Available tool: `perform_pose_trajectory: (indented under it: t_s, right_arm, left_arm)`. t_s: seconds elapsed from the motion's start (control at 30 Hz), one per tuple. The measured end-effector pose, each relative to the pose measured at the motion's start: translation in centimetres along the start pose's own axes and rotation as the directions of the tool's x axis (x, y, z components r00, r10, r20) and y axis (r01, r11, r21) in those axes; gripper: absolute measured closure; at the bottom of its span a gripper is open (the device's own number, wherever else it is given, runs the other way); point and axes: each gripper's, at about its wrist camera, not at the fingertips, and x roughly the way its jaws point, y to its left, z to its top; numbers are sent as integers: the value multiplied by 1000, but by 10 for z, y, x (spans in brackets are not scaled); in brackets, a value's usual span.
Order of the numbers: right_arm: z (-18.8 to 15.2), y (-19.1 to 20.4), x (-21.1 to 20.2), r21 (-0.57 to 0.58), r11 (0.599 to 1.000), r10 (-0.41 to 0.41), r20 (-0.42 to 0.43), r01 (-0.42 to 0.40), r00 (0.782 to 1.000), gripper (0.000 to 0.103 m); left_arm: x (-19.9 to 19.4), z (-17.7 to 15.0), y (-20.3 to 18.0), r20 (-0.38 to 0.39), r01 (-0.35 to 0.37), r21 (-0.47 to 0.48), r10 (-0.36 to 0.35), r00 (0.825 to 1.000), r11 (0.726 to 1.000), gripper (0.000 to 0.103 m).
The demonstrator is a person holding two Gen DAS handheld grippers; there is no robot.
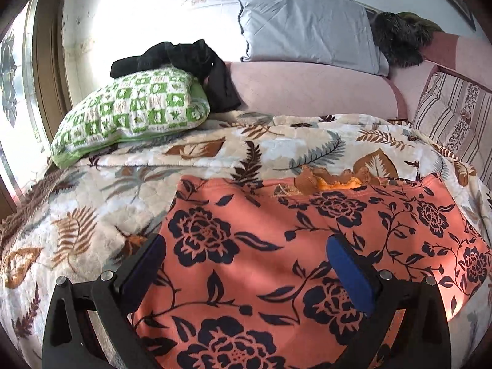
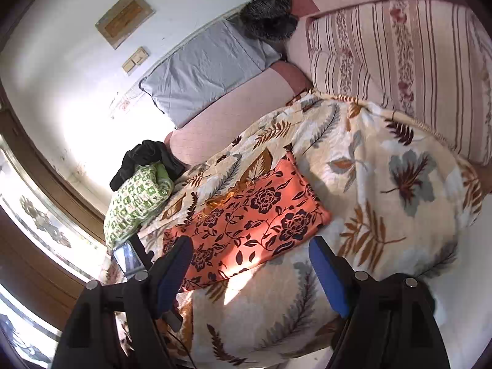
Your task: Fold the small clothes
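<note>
A small orange garment (image 1: 270, 264) printed with dark flowers lies flat on the leaf-patterned bedspread (image 1: 215, 150). A frilled edge (image 1: 332, 178) shows at its far side. My left gripper (image 1: 246, 249) hovers over the garment's near part, jaws wide apart, blue pads (image 1: 347, 273) clear of the cloth. In the right wrist view the same garment (image 2: 252, 215) lies ahead and left of my right gripper (image 2: 250, 249). That gripper stands open above the garment's near corner and the bedspread (image 2: 369, 184), with nothing between its fingers.
A green-and-white checked pillow (image 1: 129, 113) with black clothing (image 1: 184, 58) on it lies at the back left. A grey pillow (image 1: 307, 27) and a pink bolster (image 1: 307, 89) line the wall. A striped cushion (image 2: 399, 61) stands to the right. A phone-like screen (image 2: 127, 259) sits at the bed's left edge.
</note>
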Motion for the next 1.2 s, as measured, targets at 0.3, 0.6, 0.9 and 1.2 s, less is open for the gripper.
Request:
perform_pose_trajectory:
  t_s: [0.3, 0.6, 0.9, 1.2]
  right_arm:
    - [-45, -77, 164, 485, 865, 273, -236, -131, 933, 21]
    - [-16, -142, 220, 640, 761, 246, -137, -104, 959, 21]
    - [15, -132, 243, 531, 847, 159, -181, -40, 971, 57]
    - [33, -105, 260, 341, 938, 31, -258, 61, 966, 87]
  left_arm:
    - [-16, -25, -31, -146, 128, 58, -119, 982, 990, 0]
    - [25, -18, -96, -227, 103, 135, -70, 971, 985, 0]
    - [19, -7, -81, -186, 51, 76, -36, 982, 996, 0]
    - [23, -2, -52, -256, 154, 10, -146, 956, 988, 0]
